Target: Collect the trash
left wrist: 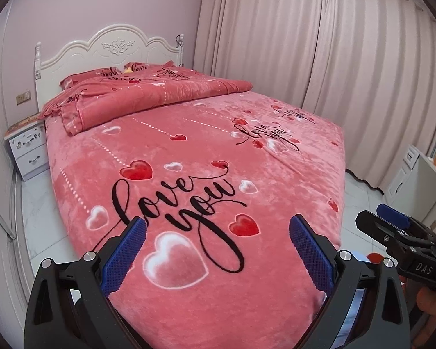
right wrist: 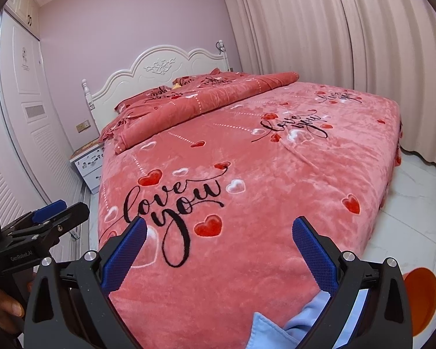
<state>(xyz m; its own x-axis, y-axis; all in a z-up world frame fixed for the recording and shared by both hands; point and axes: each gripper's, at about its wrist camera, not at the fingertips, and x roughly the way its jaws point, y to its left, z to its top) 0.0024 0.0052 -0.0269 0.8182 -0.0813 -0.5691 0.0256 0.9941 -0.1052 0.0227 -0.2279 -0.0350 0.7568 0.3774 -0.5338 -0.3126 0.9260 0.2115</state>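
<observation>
Left wrist view: I hold both the left gripper [left wrist: 218, 250] and right gripper [right wrist: 219, 251] with fingers wide and empty over the bed [left wrist: 206, 151], no trash visible, so its handling is unjudgeable.

A home bedroom. A large bed [left wrist: 206, 157] with a pink heart-printed cover fills the room, its carved white headboard [left wrist: 110, 48] against a pale pink wall. A small white nightstand [left wrist: 26, 148] stands just beside the bed's head, a white wardrobe [right wrist: 29, 93] farther on that side, and long pale curtains [left wrist: 319, 40] hang along the bed's other side.
</observation>
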